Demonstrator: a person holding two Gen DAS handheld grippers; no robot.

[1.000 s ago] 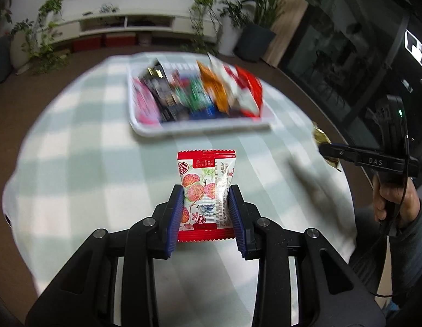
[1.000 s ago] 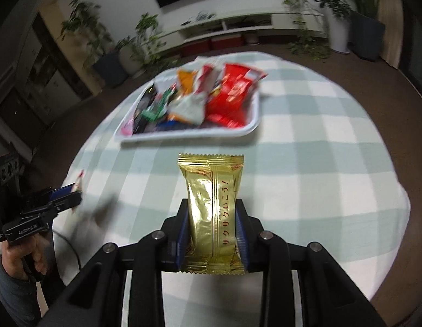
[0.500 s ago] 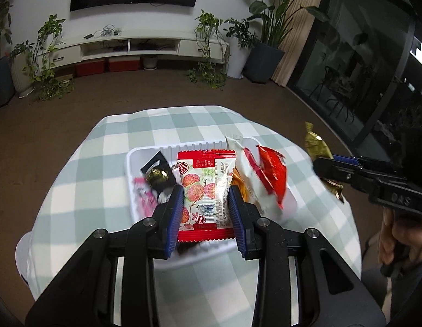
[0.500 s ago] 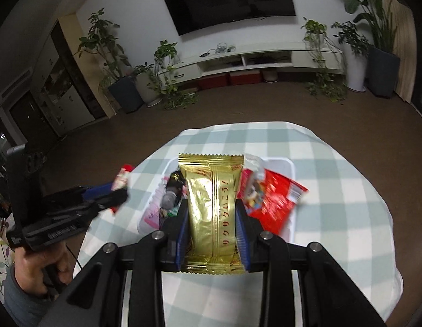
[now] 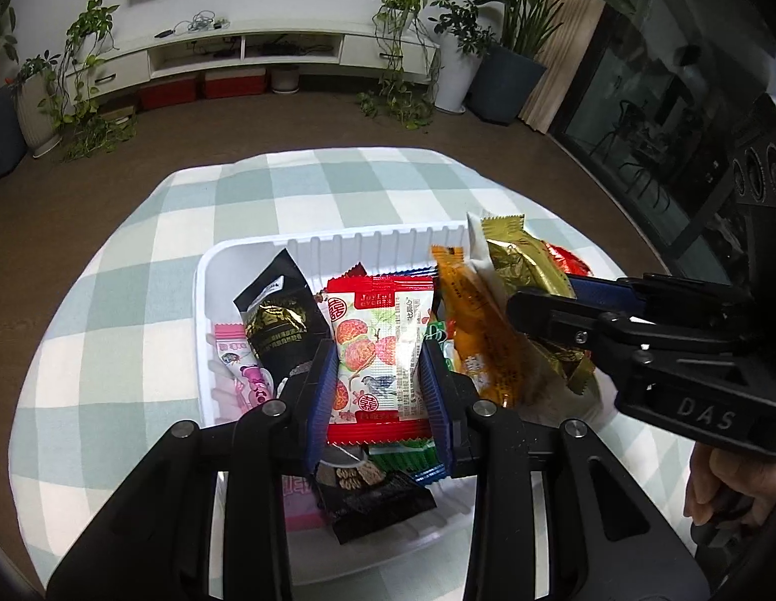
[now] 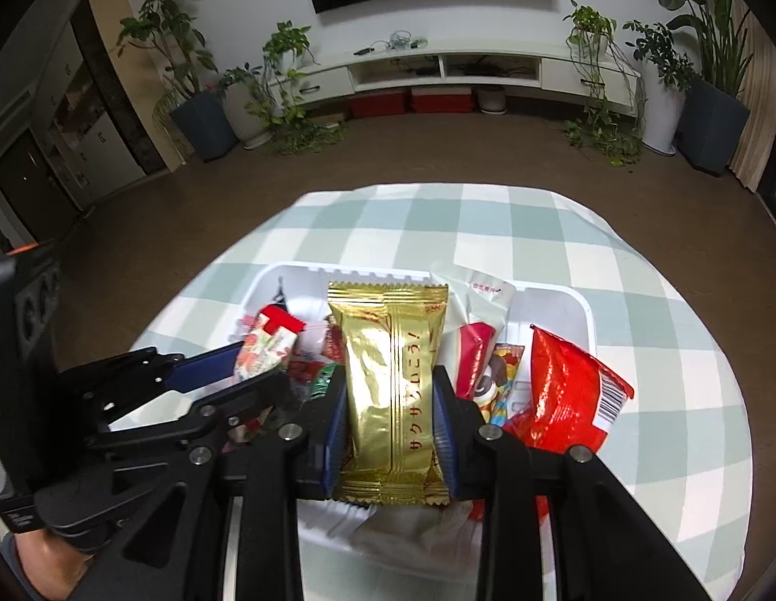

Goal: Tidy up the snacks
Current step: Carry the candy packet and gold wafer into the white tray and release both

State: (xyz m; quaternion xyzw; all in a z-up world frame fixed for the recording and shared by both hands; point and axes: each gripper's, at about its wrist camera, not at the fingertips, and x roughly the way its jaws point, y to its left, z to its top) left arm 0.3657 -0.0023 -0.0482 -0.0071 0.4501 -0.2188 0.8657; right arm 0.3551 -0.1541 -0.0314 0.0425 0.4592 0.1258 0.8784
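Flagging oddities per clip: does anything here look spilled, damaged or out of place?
Nothing stands out. The snacks sit in a loose heap inside the white tray, none spilled onto the checked tablecloth. The red-edged packet and gold packet are gripped upright and undamaged.

Gold packet [image 6: 388, 390], green-white checked tablecloth [image 6: 488, 230]

Left hand-held gripper [image 5: 380, 365] and right hand-held gripper [image 6: 390, 413] are both clamped, side by side.
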